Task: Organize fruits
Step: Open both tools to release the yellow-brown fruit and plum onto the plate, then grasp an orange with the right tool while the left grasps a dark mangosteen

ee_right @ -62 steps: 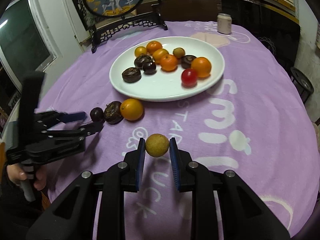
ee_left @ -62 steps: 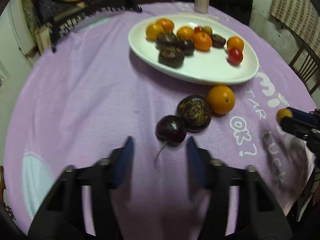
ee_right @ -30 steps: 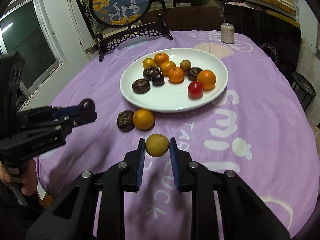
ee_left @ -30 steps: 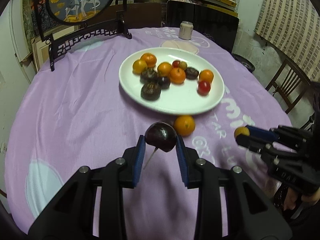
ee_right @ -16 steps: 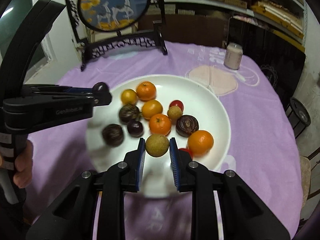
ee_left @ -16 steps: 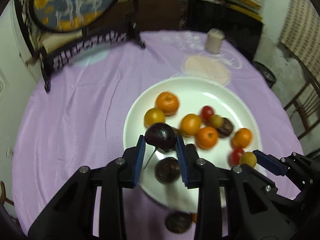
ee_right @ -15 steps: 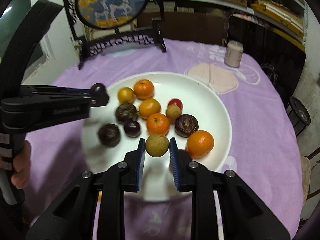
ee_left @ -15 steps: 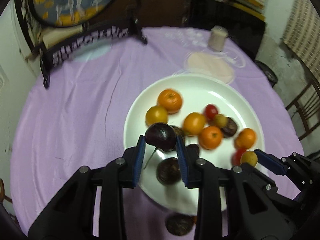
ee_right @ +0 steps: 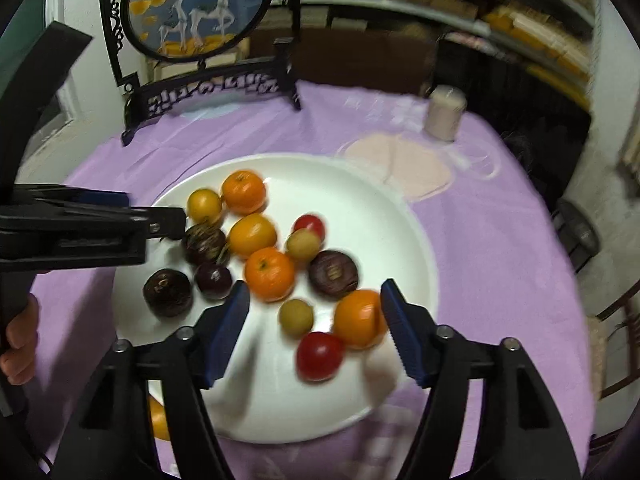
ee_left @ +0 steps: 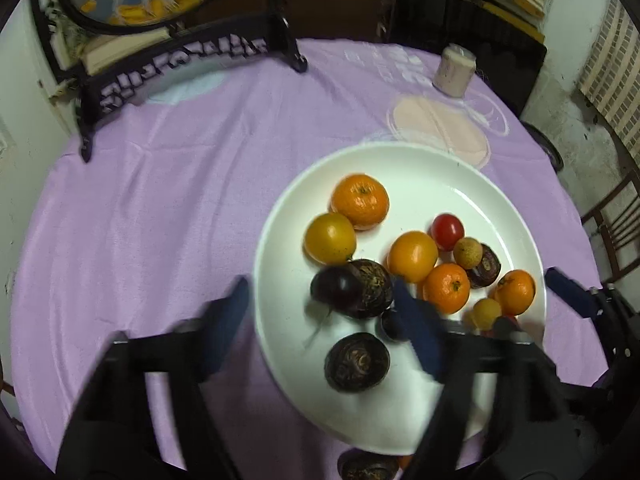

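We find both grippers spread wide and empty over the plate (ee_right: 404, 216). Half a second ago the left gripper (ee_left: 320, 312) pinched a dark plum (ee_left: 335, 289) and the right gripper (ee_right: 314, 320) a small tan fruit (ee_right: 296, 317); both fruits now lie loose on the plate, the plum touching a wrinkled dark fruit (ee_left: 370, 288), the tan one between a red tomato (ee_right: 320, 355) and an orange (ee_right: 269, 273). We judge both deliveries made.

At the plate's near edge, two fruits remain on the cloth: a dark one (ee_left: 366, 468) and an orange one (ee_right: 158, 420), both partly hidden. We judge these are still to be collected.

Beyond the plate, the tabletop carries a purple cloth (ee_left: 160, 200), a small pale jar (ee_right: 444, 118) and a framed deer screen (ee_right: 196, 8). Shelves line the far wall.
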`<move>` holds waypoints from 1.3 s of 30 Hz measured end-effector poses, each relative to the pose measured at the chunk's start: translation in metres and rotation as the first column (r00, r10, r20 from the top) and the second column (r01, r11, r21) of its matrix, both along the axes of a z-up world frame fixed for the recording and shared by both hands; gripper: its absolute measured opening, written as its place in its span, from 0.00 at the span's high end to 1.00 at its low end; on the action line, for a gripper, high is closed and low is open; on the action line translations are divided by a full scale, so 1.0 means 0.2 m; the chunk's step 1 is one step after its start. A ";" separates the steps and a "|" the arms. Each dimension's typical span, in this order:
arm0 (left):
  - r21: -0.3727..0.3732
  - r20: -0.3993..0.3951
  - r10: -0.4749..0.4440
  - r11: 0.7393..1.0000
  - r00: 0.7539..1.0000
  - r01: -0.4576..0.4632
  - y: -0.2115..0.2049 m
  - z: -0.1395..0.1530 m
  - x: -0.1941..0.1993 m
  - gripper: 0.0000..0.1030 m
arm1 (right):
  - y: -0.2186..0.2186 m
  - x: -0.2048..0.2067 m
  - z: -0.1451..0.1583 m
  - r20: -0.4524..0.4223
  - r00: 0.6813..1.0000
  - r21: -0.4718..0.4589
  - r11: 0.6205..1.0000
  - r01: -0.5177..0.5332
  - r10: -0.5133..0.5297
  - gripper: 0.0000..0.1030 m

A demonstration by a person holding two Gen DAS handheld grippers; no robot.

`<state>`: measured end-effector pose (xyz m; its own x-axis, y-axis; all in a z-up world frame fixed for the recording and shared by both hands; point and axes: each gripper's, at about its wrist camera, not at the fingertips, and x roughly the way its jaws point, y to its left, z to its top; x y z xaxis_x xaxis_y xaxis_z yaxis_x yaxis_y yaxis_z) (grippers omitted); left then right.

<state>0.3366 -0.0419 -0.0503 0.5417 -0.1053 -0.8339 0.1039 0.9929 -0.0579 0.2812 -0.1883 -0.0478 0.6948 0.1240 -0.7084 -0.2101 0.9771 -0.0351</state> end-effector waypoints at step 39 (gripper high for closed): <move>0.029 0.120 0.115 0.992 0.986 -0.119 0.44 -0.05 -0.99 0.05 | 0.26 -0.48 -0.20 -0.132 0.981 0.130 0.984 -0.123 0.140 0.58</move>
